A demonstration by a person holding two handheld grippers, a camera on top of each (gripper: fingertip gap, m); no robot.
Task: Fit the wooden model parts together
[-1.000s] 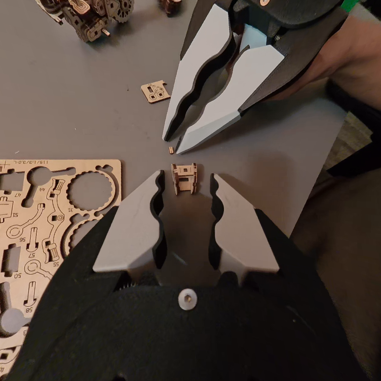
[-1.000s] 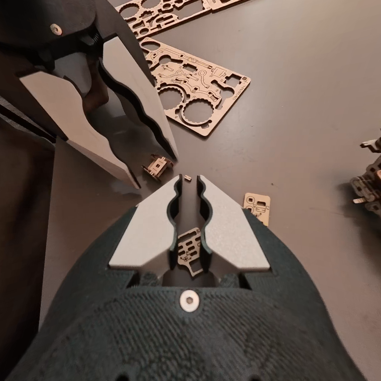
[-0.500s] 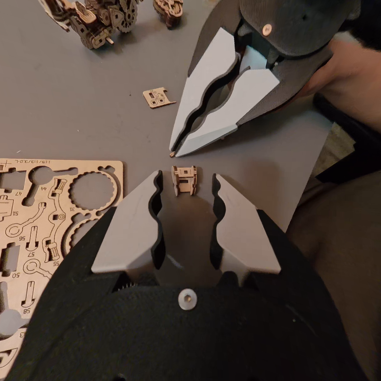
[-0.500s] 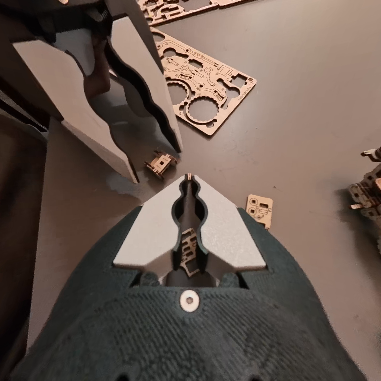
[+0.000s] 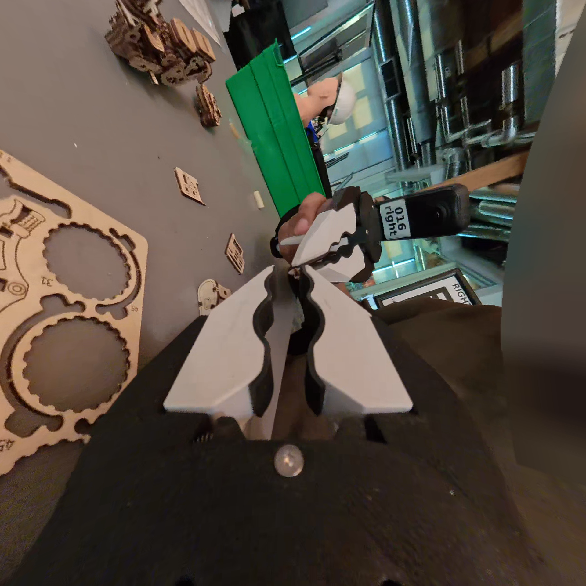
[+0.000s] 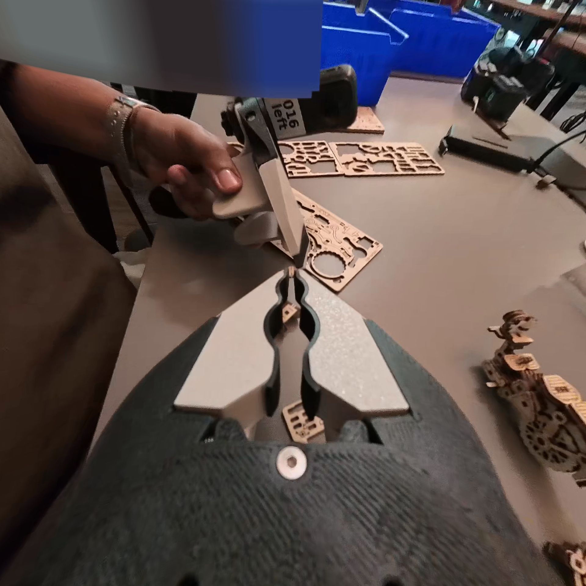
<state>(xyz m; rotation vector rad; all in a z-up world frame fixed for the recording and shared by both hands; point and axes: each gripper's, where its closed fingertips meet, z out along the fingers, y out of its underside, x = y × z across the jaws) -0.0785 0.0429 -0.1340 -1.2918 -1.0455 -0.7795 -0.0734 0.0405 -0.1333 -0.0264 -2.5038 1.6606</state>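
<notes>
My left gripper (image 5: 289, 271) is raised off the grey table (image 5: 111, 133), with its jaws drawn in on a small wooden part (image 5: 294, 272) at the tips; the fingers hide most of it. My right gripper (image 6: 290, 276) is shut on a tiny wooden pin (image 6: 290, 271) that sticks out of its tips. The two grippers meet tip to tip above the table's near edge: the right one shows in the left wrist view (image 5: 296, 263), the left one in the right wrist view (image 6: 298, 260). Whether pin and part touch is hidden.
A punched wooden sheet (image 5: 79, 285) lies by the left gripper, also seen in the right wrist view (image 6: 342, 247). Loose flat pieces (image 5: 189, 185) (image 5: 235, 253) (image 5: 211, 293) lie nearby. An assembled wooden model (image 6: 539, 402) stands at the right. More sheets (image 6: 361, 158) and a green bin (image 5: 276, 133) lie beyond. The tips of both grippers are at nearly the same place. From either gripper's tips it is about 20 centimeters to the assembled wooden model (image 6: 539, 402). Seen from the left wrist view (image 5: 177, 57) as well.
Both grippers have lifted off the table and turned to face each other tip to tip. The left jaws have closed in on the small part that lay between them.
</notes>
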